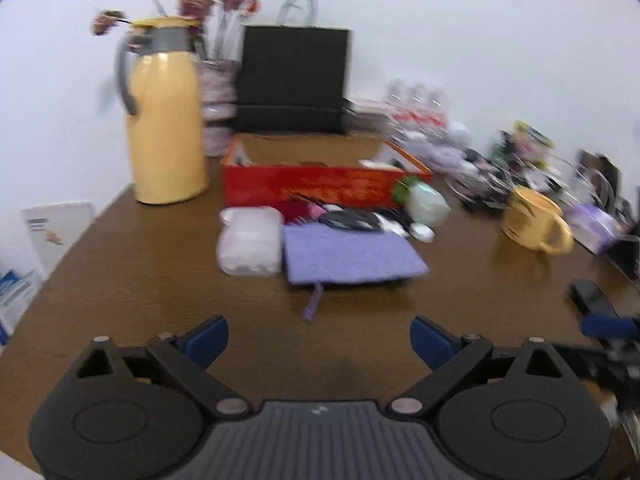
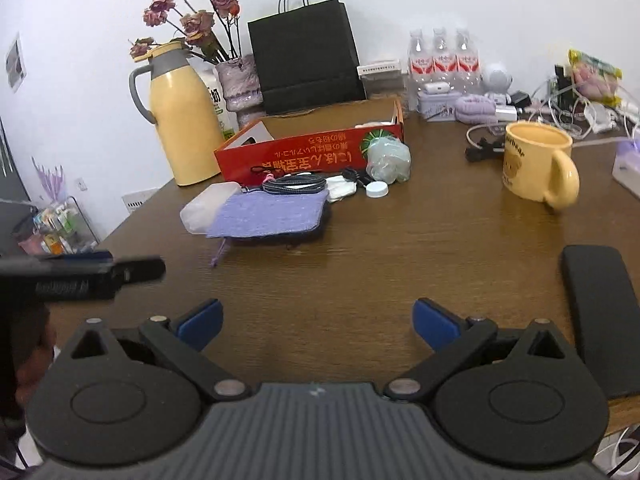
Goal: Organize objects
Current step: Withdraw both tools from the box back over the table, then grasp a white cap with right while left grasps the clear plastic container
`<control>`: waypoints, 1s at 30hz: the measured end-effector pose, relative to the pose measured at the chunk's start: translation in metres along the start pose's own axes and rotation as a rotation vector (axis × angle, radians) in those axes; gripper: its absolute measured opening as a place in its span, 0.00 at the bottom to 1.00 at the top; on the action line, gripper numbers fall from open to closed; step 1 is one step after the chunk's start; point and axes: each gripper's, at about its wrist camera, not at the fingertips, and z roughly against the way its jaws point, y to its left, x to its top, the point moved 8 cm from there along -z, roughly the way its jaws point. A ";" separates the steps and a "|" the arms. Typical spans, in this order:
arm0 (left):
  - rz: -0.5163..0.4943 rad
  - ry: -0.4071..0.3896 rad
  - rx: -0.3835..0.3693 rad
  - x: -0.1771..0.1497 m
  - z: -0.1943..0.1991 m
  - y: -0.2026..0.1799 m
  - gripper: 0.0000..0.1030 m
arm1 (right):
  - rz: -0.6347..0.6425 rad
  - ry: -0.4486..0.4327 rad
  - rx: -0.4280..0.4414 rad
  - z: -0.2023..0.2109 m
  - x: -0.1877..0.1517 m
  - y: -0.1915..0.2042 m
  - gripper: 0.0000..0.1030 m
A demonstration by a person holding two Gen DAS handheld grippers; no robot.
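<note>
A red open box (image 1: 320, 188) (image 2: 312, 152) stands mid-table. In front of it lie a purple cloth pouch (image 1: 352, 254) (image 2: 272, 210), a clear plastic case (image 1: 250, 242) (image 2: 200, 208), a coiled black cable (image 2: 294, 184), a white cap (image 2: 377, 189) and a pale green bag (image 1: 426, 202) (image 2: 390, 160). A yellow mug (image 1: 536, 220) (image 2: 538, 162) stands to the right. My left gripper (image 1: 320, 340) is open and empty, short of the pouch. My right gripper (image 2: 318, 322) is open and empty over bare table.
A yellow thermos jug (image 1: 166, 120) (image 2: 184, 116), a vase of dried roses (image 2: 240, 80) and a black paper bag (image 1: 294, 76) (image 2: 306, 56) stand at the back. Water bottles (image 2: 440, 60) and tangled cables (image 2: 560, 108) crowd the back right. A black flat pad (image 2: 604, 320) lies at right.
</note>
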 end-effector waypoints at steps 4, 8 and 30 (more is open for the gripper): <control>0.034 -0.010 -0.008 0.003 -0.011 0.003 0.95 | 0.025 0.003 -0.040 -0.010 0.007 -0.001 1.00; 0.040 0.011 -0.002 0.005 -0.030 0.012 0.94 | 0.096 -0.036 -0.067 -0.024 0.020 0.001 1.00; 0.133 0.007 0.038 0.073 -0.203 0.070 0.72 | 0.092 0.027 -0.210 -0.233 0.092 -0.055 0.41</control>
